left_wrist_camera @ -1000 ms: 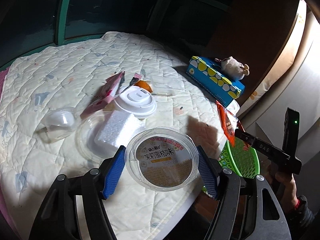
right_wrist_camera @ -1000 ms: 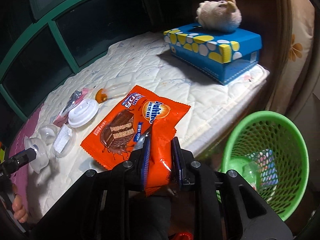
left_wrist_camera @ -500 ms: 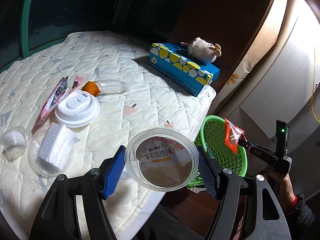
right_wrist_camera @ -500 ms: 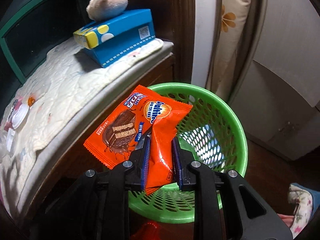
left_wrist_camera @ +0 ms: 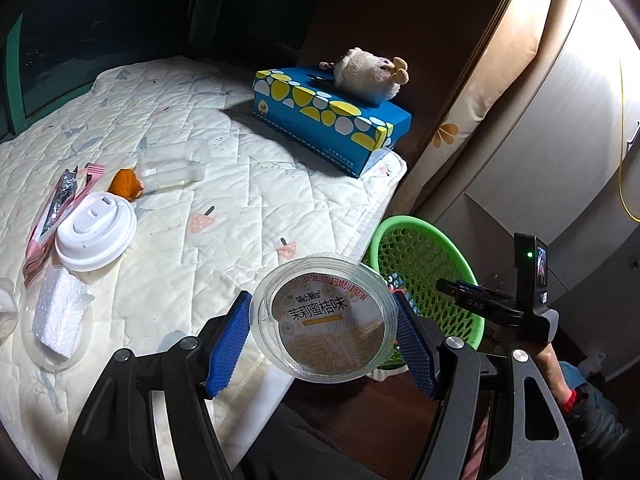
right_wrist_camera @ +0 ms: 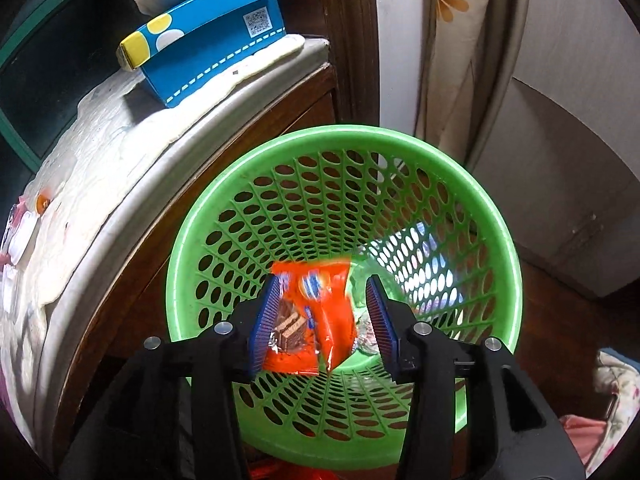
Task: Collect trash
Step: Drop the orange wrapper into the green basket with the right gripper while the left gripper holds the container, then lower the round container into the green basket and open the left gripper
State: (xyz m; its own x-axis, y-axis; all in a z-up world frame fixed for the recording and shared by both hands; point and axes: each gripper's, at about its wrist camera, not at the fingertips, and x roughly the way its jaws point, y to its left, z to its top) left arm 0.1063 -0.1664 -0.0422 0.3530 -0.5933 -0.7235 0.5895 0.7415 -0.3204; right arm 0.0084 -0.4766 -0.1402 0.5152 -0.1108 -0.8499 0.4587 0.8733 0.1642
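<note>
Looking along the left gripper (left_wrist_camera: 322, 338), its blue pads press either side of a clear plastic cup (left_wrist_camera: 326, 320) with a printed label, held just past the bed edge, beside the green basket (left_wrist_camera: 424, 256). Only this view shows the trash on the quilted bed (left_wrist_camera: 240, 200): a white cup lid (left_wrist_camera: 96, 230), a pink wrapper (left_wrist_camera: 52, 212) touching it, an orange scrap (left_wrist_camera: 126, 184) beside a clear plastic piece (left_wrist_camera: 172, 168), and a white foam block (left_wrist_camera: 58, 316) lying in a clear dish (left_wrist_camera: 32, 350). A blue dotted box (left_wrist_camera: 332, 120) with a plush toy (left_wrist_camera: 370, 74) on top sits near the far corner. The right gripper (left_wrist_camera: 452, 286) appears here from the side, over the basket's far rim.

The right wrist view alone looks down into the basket (right_wrist_camera: 496, 236). The right gripper (right_wrist_camera: 322, 320) stands spread wide, grasping nothing; the orange snack wrapper (right_wrist_camera: 316, 320), blurred, sits between its fingers without touching the right one; whether it touches the left pad I cannot tell. A foil piece (right_wrist_camera: 366, 340) lies at the bottom.

The basket stands on the floor, close against the bed's wooden side (right_wrist_camera: 160, 272), its rim below the mattress edge. The basket mouth is wide and unobstructed; a flowered curtain (right_wrist_camera: 452, 60) hangs behind it.
</note>
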